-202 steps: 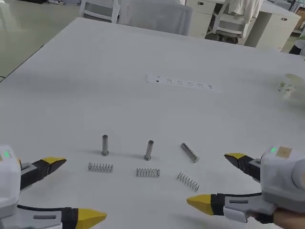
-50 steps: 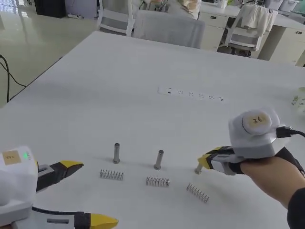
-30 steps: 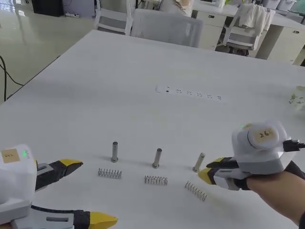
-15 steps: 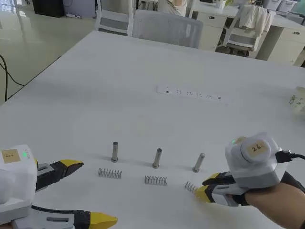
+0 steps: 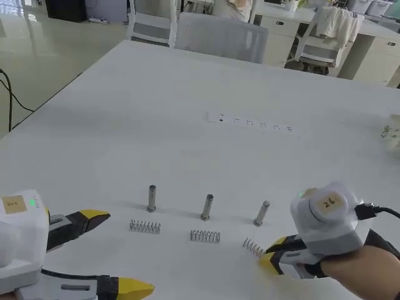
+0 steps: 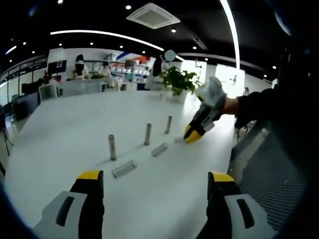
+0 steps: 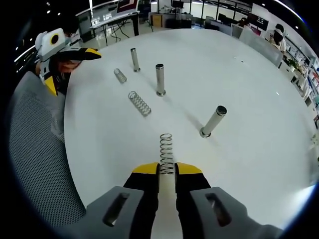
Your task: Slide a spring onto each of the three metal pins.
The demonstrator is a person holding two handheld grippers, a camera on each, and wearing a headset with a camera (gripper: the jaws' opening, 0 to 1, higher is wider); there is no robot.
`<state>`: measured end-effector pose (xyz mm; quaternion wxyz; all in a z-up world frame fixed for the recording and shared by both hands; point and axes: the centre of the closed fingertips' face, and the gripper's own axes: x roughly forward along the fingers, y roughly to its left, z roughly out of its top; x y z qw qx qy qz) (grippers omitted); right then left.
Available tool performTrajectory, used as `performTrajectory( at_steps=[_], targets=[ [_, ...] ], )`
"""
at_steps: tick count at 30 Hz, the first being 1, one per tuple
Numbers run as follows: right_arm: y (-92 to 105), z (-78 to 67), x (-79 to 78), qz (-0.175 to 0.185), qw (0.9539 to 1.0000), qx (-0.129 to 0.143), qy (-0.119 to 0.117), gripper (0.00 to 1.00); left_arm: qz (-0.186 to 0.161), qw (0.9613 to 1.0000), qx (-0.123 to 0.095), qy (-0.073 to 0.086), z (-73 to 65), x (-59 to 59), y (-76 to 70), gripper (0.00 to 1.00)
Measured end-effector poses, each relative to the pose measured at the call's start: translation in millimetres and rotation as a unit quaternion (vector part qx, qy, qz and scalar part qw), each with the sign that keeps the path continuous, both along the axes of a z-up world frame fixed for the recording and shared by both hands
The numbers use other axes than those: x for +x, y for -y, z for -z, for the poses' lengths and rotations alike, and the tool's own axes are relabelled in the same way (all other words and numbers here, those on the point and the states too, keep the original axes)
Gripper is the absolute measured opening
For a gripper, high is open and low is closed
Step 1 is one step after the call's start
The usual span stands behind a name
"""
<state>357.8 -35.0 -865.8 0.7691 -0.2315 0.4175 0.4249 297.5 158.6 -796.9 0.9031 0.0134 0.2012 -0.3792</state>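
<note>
Left gripper [image 5: 115, 252] hangs at the near edge of the white table [image 5: 187, 94], yellow-tipped jaws wide apart. Right gripper [image 7: 167, 172] is pinched onto the near end of the rightmost small coiled steel spring [image 7: 166, 147], which lies flat. The middle spring [image 5: 205, 235] and left spring [image 5: 145, 226] lie loose, just in front of three upright grey metal pins [image 5: 207, 207]. A flat white power strip [image 5: 250, 122] sits way back.

A spring [image 5: 145, 226] lies just before each standing pin [image 5: 151, 198].
</note>
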Motion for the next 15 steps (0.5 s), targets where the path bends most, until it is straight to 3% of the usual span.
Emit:
performTrajectory(
  at_steps=[8,15],
  targets=[
    [-1.4,-2.6,1.3,-0.019,0.9995,-0.007,0.023,0.08,0.003,1.0000,0.000,-0.001,0.3,-0.7,1.5,0.81],
    [-6.4,-10.9,1.0,-0.011,0.9997,0.008,0.018,0.08,0.011,0.9999,0.000,-0.002,-0.4,-2.0,4.5,0.80]
  ],
)
